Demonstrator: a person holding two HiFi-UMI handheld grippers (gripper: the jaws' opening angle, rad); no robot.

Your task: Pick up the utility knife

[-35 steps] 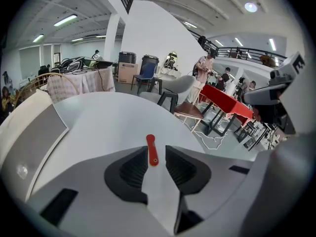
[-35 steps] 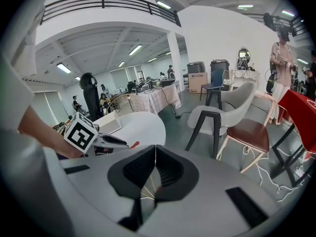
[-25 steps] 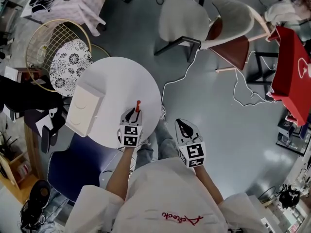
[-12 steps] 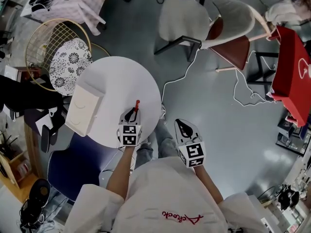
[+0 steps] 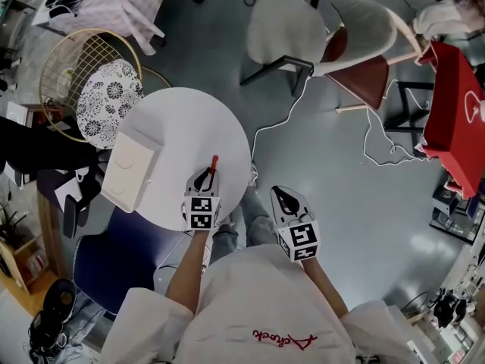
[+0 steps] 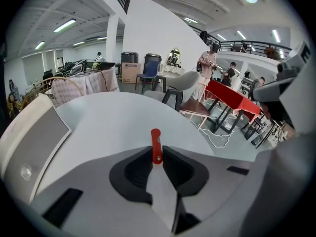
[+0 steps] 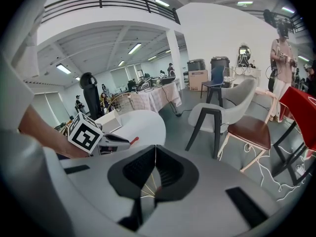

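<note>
The utility knife (image 5: pixel 214 163), slim with a red end, lies on the round white table (image 5: pixel 174 120) near its right front edge. My left gripper (image 5: pixel 206 174) points down at it. In the left gripper view the knife (image 6: pixel 156 144) runs between the two jaw tips of the left gripper (image 6: pixel 156 154). The jaws are closing, close on both sides of the knife, which still rests on the table. My right gripper (image 5: pixel 286 198) hangs over the floor to the right of the table. Its jaws meet in the right gripper view (image 7: pixel 155 149) with nothing between them.
A flat white box (image 5: pixel 130 171) lies on the table's left side. A wire chair with a patterned cushion (image 5: pixel 110 97) stands at the back left, and a blue seat (image 5: pixel 121 256) is under the table's front. A grey chair (image 5: pixel 284 29), a brown-seated chair (image 5: pixel 364 78), a red table (image 5: pixel 455 112) and a floor cable (image 5: pixel 280 123) are to the right.
The left gripper's jaws look a little narrower around the knife. Both hands and the knife stay where they were.
</note>
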